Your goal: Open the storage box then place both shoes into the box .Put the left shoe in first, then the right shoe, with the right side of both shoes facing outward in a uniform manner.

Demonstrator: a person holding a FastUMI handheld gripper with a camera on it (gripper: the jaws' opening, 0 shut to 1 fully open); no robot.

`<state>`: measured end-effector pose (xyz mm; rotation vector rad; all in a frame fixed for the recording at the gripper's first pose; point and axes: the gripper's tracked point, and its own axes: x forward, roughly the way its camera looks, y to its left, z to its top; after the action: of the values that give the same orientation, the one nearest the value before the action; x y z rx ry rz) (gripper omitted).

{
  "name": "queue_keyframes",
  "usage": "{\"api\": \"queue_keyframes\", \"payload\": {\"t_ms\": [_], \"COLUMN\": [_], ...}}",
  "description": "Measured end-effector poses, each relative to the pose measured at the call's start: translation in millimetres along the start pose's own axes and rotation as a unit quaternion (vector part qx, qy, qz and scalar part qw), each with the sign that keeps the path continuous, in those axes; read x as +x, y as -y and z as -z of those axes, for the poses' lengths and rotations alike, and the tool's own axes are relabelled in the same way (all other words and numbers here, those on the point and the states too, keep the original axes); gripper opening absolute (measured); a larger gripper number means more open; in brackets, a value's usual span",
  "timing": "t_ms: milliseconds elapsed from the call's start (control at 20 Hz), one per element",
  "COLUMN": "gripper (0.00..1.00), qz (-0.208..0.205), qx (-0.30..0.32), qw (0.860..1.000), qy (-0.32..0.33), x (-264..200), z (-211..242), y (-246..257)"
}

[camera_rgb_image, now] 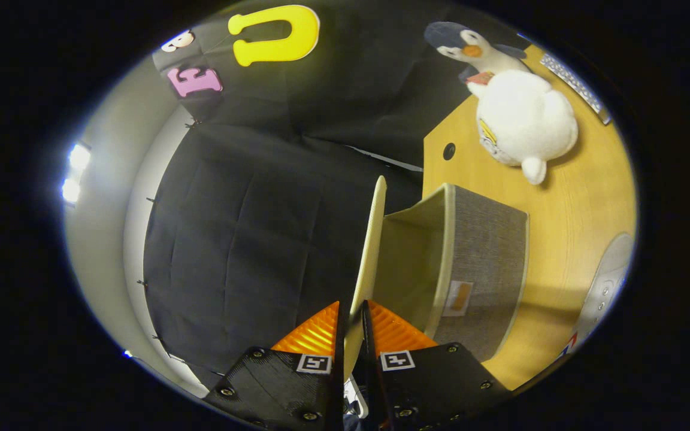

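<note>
My gripper (352,317) is shut on the thin cream lid (372,239) of the storage box, with a finger pressed on each face of it. The lid stands raised on edge and runs straight ahead from the fingers. Just beyond the lid sits the grey fabric storage box (489,251) on the wooden table, its mouth open and its cream lining showing. A small label is on its grey wall. The view is rolled sideways. A pale shoe (605,287) with eyelets lies on the table past the box.
A white and blue penguin plush toy (518,114) lies on the wooden table (566,203) beyond the box. A small dark hole (448,151) marks the tabletop near its edge. Black cloth walls stand behind.
</note>
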<state>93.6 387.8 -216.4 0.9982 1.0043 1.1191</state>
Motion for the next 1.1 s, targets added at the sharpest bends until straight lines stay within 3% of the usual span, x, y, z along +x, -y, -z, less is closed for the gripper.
{"api": "queue_keyframes", "payload": {"t_ms": [350,600,800,1100], "gripper": [0.15,0.15,0.15,0.16], "qz": [0.004,0.015,0.038,0.111], "qx": [-0.092,-0.148,-0.184,-0.218], "qw": [0.995,0.987,0.980,0.967], "qy": [-0.029,-0.052,-0.066,-0.075], "x": [48.8,111.4,176.7,248.4], "z": [-1.8,9.2,23.1,39.3], "y": [-72.5,-112.1,-123.0,-113.8]}}
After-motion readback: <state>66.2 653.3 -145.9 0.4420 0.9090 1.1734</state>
